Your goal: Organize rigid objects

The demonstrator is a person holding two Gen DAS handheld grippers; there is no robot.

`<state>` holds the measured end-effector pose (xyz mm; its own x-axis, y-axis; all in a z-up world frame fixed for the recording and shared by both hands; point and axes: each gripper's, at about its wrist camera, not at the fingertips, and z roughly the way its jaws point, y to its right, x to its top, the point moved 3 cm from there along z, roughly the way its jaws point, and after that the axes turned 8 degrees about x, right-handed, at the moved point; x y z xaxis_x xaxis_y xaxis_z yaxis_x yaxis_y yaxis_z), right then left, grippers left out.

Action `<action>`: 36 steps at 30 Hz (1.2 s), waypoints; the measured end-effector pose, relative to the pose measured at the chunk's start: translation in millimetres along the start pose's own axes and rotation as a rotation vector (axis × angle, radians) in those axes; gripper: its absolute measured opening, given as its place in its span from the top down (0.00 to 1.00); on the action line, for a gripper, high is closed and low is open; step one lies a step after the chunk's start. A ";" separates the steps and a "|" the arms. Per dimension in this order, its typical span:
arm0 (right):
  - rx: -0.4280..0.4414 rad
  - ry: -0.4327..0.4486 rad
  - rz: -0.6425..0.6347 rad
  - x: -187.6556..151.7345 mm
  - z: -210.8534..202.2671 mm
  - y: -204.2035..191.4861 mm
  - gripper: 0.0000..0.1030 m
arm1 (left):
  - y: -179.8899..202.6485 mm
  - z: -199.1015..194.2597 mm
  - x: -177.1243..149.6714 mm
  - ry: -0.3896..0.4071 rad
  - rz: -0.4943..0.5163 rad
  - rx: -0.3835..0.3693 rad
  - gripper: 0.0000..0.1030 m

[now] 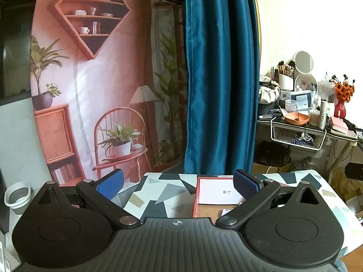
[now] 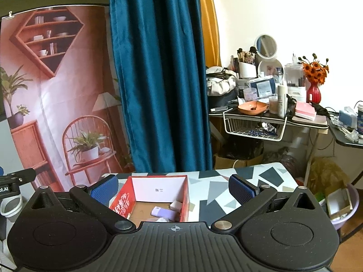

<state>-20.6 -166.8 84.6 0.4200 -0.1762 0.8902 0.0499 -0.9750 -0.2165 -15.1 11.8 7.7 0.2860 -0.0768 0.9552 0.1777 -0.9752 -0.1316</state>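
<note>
Left tongs [image 1: 178,184] spread wide, nothing btwn pads, touching nothing; held above bench [image 1: 158,190] w/ red box [image 1: 196,195] just ahead, partly behind right pad. Right tongs [image 2: 173,187] also wide, empty, above same bench [image 2: 215,188], aimed at box [image 2: 185,195]. Box open-topped, red walls w/ white print on left side, white card on far inner wall, brown floor. Inside: lilac item [image 2: 164,213] lying flat, pale block [image 2: 176,205] near right wall.
</note>
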 end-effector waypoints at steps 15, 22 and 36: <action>-0.009 0.008 -0.019 2.5 -2.7 0.4 0.00 | -0.4 -1.6 -1.6 -0.005 0.000 0.008 0.00; -0.010 0.009 -0.028 2.5 -3.4 1.0 0.00 | -1.3 -2.3 -1.5 -0.006 -0.004 0.011 0.00; -0.020 0.004 -0.039 1.6 -3.9 2.0 0.00 | -0.6 -3.4 -2.2 -0.003 -0.004 0.015 0.00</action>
<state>-23.4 -169.6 87.2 0.4145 -0.1384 0.8995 0.0483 -0.9836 -0.1736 -19.1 11.9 6.6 0.2882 -0.0725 0.9548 0.1925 -0.9724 -0.1320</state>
